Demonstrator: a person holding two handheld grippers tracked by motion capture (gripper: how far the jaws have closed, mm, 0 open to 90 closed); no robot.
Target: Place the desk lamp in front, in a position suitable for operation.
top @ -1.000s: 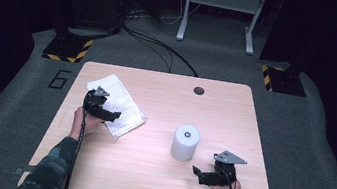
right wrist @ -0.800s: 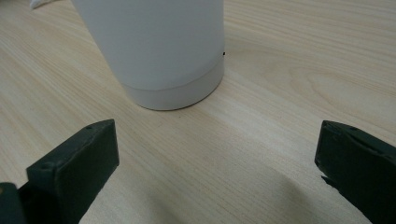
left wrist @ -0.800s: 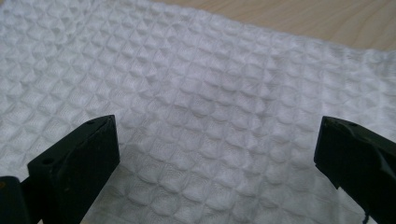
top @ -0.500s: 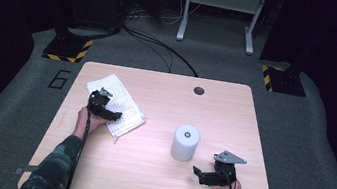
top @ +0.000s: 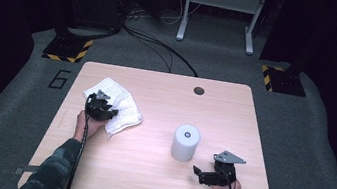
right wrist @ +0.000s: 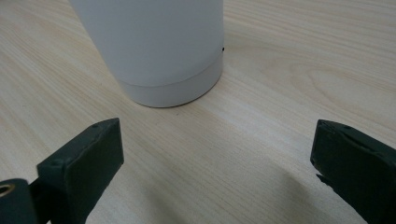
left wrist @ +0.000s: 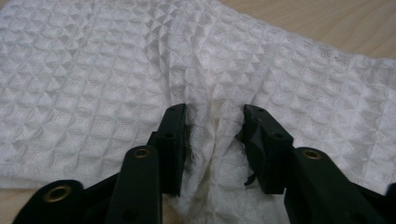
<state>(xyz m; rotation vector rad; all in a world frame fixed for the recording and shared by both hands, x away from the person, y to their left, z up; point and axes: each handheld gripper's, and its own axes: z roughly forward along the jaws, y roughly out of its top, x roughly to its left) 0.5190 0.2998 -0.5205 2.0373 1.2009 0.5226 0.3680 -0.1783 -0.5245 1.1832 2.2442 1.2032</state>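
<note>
A white waffle-weave cloth [top: 124, 108] [left wrist: 116, 70] lies rumpled on the left of the wooden table [top: 145, 172]. My left gripper [top: 103, 111] [left wrist: 215, 116] rests on it. Its jaws have just been closing, and a raised fold of the cloth is pinched between the pads. A white upright cylinder [top: 185, 141] [right wrist: 154, 46] stands right of centre. My right gripper [top: 199, 172] [right wrist: 215, 144] lies low on the table just right of the cylinder and nearer the front edge. It points at the cylinder's base with its jaws wide open and bare wood between them.
A round dark cable hole [top: 199, 90] sits near the table's far edge. Dark floor with cables [top: 163, 48], yellow-and-black striped stand bases [top: 66, 51] and a metal frame [top: 219, 11] lies beyond the table.
The left hand has shifted slightly on the cloth, and the cloth's near edge looks more gathered. The right hand and the cylinder have stayed in place.
</note>
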